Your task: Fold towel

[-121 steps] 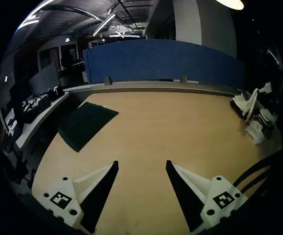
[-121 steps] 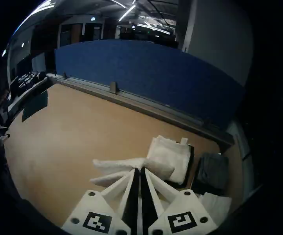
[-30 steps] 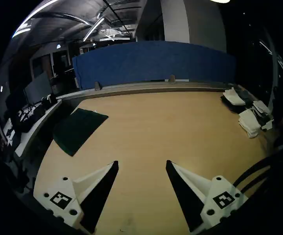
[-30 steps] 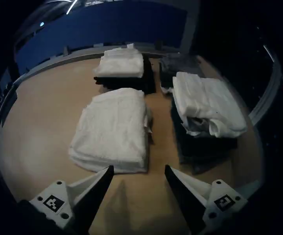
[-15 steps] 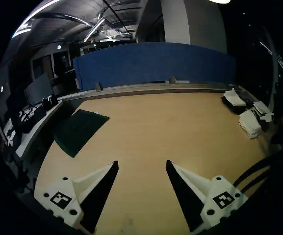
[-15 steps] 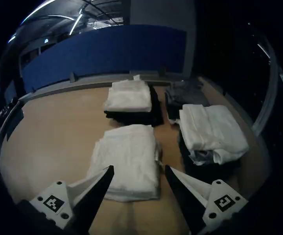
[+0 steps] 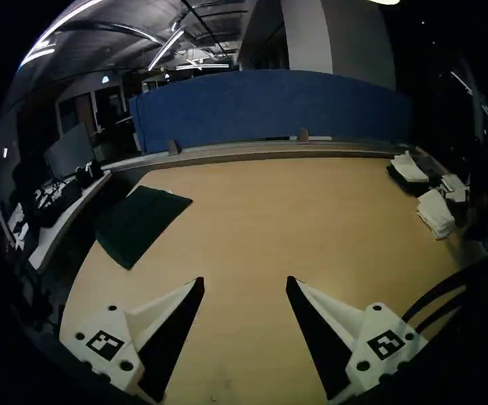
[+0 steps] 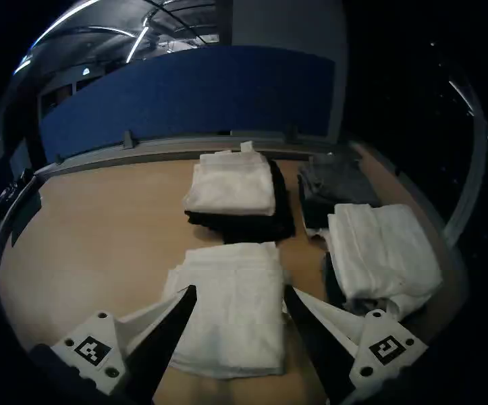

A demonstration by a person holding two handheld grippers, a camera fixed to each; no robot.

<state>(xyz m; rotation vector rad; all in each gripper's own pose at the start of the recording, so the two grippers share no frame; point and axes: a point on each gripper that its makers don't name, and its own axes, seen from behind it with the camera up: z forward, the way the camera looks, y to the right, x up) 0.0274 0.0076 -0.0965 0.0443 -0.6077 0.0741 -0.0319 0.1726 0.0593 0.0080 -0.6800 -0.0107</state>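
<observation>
Right tool (image 8: 239,289) let go of towel (image 8: 233,327) since 4 s ago; open above it, folded flat on bench (image 8: 95,223). Left tool (image 7: 244,278) open, well apart from towel.

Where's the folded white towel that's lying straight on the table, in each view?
Left gripper view: folded white towel at the far right edge of the table.
Right gripper view: low centre, between the fingers of the open right hand-held gripper.
Shared landmark: the blue partition behind the table.

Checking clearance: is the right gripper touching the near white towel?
Cannot tell. Right gripper view: open right gripper overlaps the near white towel; height above it unclear.
</observation>
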